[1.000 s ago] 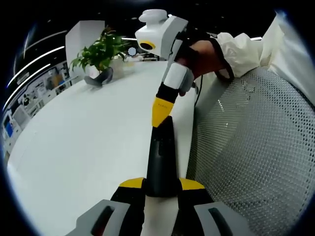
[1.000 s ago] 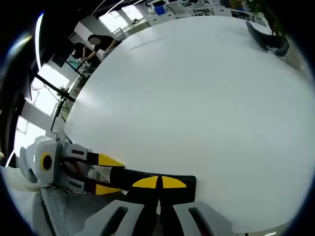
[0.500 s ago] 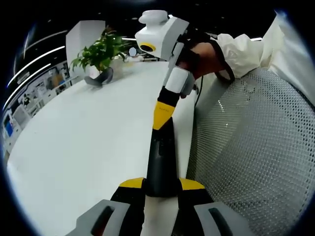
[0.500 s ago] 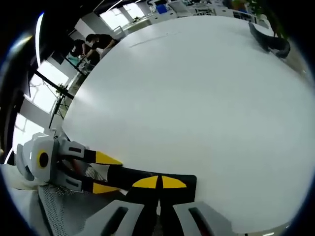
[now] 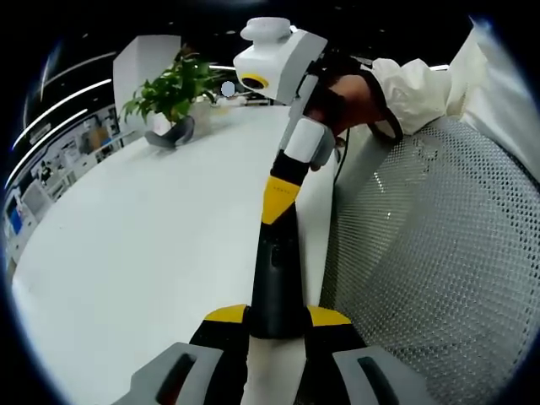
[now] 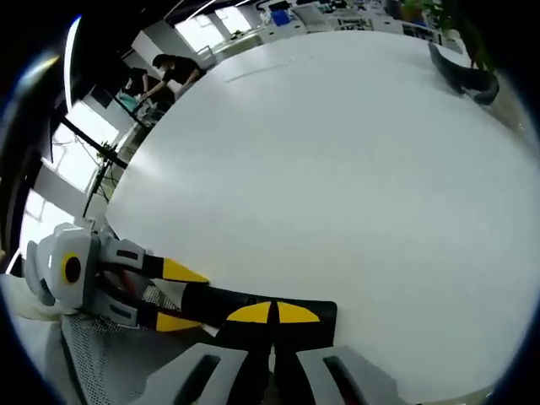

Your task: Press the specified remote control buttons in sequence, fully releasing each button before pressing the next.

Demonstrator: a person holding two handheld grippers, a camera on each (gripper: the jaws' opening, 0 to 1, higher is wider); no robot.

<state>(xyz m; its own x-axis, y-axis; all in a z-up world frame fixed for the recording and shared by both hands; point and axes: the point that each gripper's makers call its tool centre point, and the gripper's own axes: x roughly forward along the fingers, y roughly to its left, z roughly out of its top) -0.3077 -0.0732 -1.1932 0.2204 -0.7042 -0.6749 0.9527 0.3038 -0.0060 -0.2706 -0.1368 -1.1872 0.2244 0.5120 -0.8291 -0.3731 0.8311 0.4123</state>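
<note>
On a white bench, the left gripper clamps the remote lengthwise (pointing away); the right gripper, jaws closed, touches its far end.

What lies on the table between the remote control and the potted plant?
Nothing: in the left gripper view, bare white table runs from the remote control to the potted plant. The right gripper view shows that stretch bare too.

My claws' yellow pads look matt; the remote is dark, satin plastic; the desk smooth, white; chair mesh perforated.
</note>
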